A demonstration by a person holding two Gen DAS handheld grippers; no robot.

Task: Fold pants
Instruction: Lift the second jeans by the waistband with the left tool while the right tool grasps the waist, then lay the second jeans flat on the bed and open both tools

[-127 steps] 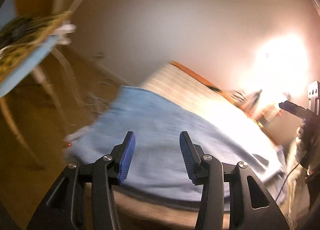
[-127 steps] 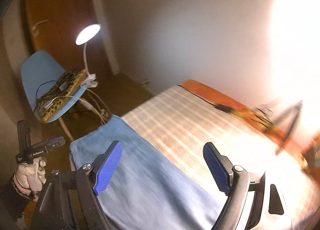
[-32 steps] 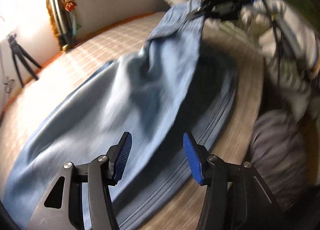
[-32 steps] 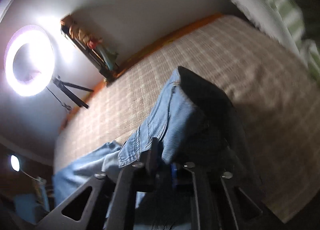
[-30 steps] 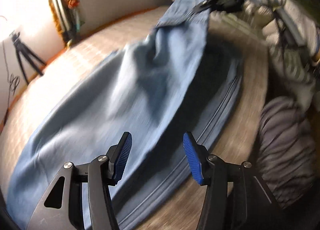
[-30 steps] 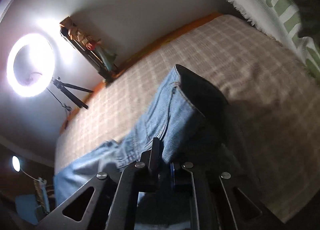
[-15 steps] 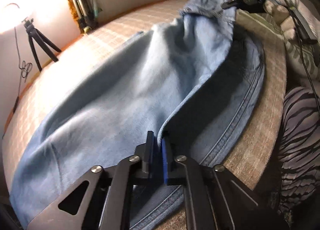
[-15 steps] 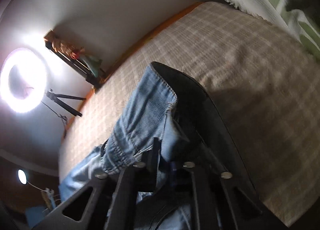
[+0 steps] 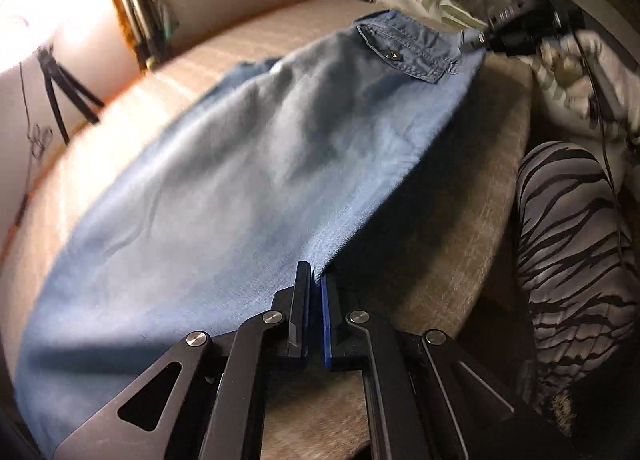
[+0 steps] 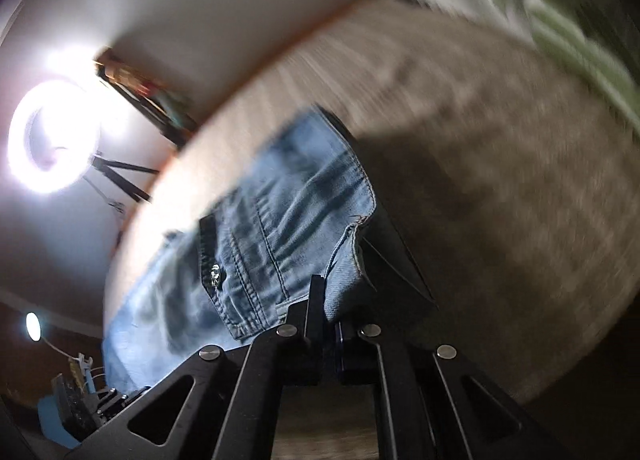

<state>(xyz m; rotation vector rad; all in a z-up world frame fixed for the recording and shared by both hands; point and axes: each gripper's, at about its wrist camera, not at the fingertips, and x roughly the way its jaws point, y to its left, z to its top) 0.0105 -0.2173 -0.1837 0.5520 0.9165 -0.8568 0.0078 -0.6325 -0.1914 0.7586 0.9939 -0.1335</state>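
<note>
Item: blue pants (image 9: 224, 187), spread on the bed (image 9: 452, 260), near edge clamped by our left gripper (image 9: 315, 280), waist corner by our right gripper (image 10: 329, 300); we should carry both edges over level and taut

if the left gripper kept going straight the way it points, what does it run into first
The left gripper is already shut on the edge of the light blue denim pants, so that fabric comes first. Beyond it probably lies the beige checked bed cover, though depth is unclear.

left gripper (image 9: 315, 280) clamped, right gripper (image 10: 329, 300) clamped
</note>
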